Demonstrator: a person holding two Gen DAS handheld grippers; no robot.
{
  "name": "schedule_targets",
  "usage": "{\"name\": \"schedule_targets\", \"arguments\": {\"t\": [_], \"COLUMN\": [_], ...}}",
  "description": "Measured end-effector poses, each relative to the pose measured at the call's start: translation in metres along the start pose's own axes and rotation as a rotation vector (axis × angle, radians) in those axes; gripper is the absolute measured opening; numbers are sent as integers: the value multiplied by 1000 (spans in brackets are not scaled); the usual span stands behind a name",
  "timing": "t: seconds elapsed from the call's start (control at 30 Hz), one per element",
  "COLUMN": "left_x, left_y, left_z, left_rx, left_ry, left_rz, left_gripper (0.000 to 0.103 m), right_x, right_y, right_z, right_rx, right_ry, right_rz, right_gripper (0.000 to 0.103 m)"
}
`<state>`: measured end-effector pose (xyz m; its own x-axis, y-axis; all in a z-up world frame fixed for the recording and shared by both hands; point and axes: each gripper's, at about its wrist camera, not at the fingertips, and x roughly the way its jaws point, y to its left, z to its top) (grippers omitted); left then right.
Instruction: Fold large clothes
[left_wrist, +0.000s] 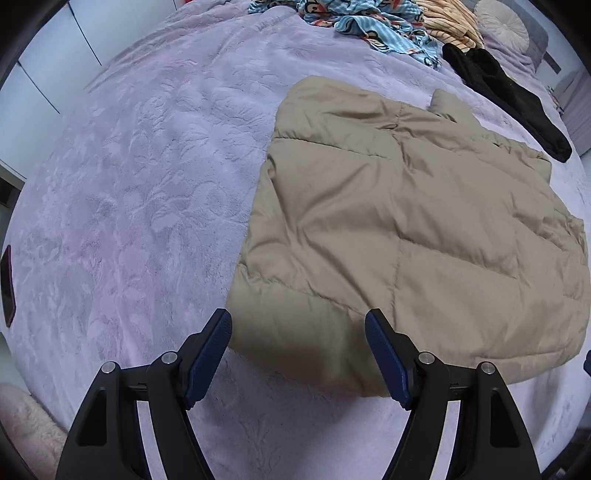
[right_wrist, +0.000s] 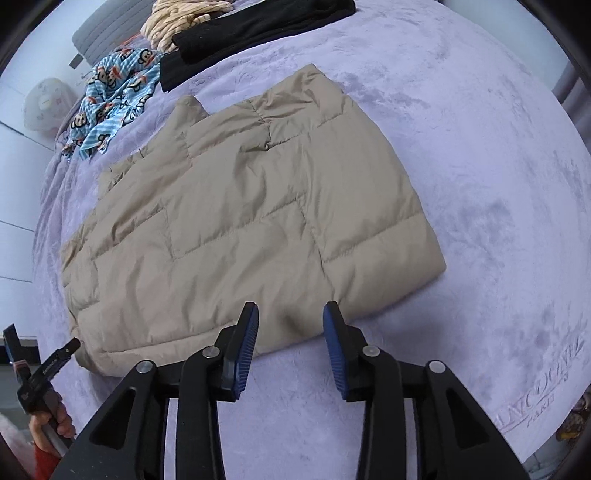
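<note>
A beige quilted puffer jacket (left_wrist: 406, 221) lies folded flat on a lilac plush bedspread (left_wrist: 129, 203). My left gripper (left_wrist: 297, 328) hovers over the jacket's near left corner, its blue-padded fingers wide apart with nothing between them. In the right wrist view the same jacket (right_wrist: 240, 221) spreads ahead, and my right gripper (right_wrist: 290, 317) hangs above its near hem with the jaws apart and empty. At the lower left of that view a hand holds the other gripper (right_wrist: 40, 376).
Past the jacket lie a black garment (left_wrist: 509, 103), a blue cartoon-print cloth (left_wrist: 369, 26) and a yellow striped cloth (left_wrist: 450, 22). A round pillow (left_wrist: 502, 22) sits at the bed's head. Embossed lettering (right_wrist: 543, 402) marks the bedspread at the right.
</note>
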<state>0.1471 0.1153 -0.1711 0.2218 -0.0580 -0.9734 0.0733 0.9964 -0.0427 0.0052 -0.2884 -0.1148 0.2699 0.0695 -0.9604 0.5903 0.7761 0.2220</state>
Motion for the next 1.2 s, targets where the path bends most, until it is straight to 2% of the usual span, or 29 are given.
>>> {"name": "schedule_targets", "arguments": {"t": [0.13,0.33,0.37,0.4,0.47,0.67,0.7,0.8,0.87,0.93,1.0,1.03,1.2], "left_x": [-10,-14,-15,-17,-22,-27,-28,-34,-36,-38,-39,-39,-41], "left_y": [-11,-29,-32,-35,-39,-49,-50,-55,-58,-58,-56,-55,-52], "left_z": [-9,-9,-8,-7,-6,-10,-11,-14,-15,-14,-14,-14,-14], "left_rx": [-17,-40,-45,-50,-57,-23,-19,14,30,30,23,22,23], "left_ry": [-2,5,1,-5,-29,-39,-45,-69,-75,-75,-72,-72,-74], "left_rz": [-21,-63,-67,-72,-81,-81,-90,-102,-91,-93,-95,-92,-77], "left_gripper": [76,76,78,89,96,96,103,103,103,103,103,103,103], "right_x": [-7,-17,-19,-20,-23,-23,-22,-19,-17,-18,-20,-21,-19], "right_y": [0,3,3,1,-1,-8,-9,-6,-3,1,5,7,14], "right_z": [-21,-37,-37,-39,-39,-34,-34,-32,-31,-30,-30,-30,-29], "right_rx": [35,39,41,41,42,53,53,43,38,33,29,25,11], "right_ry": [27,33,32,31,29,31,32,36,32,18,7,-3,-15], "right_rz": [23,29,29,27,21,14,15,21,37,69,96,118,143], "right_gripper": [49,50,50,50,50,50,50,50,66,74,78,85,85]}}
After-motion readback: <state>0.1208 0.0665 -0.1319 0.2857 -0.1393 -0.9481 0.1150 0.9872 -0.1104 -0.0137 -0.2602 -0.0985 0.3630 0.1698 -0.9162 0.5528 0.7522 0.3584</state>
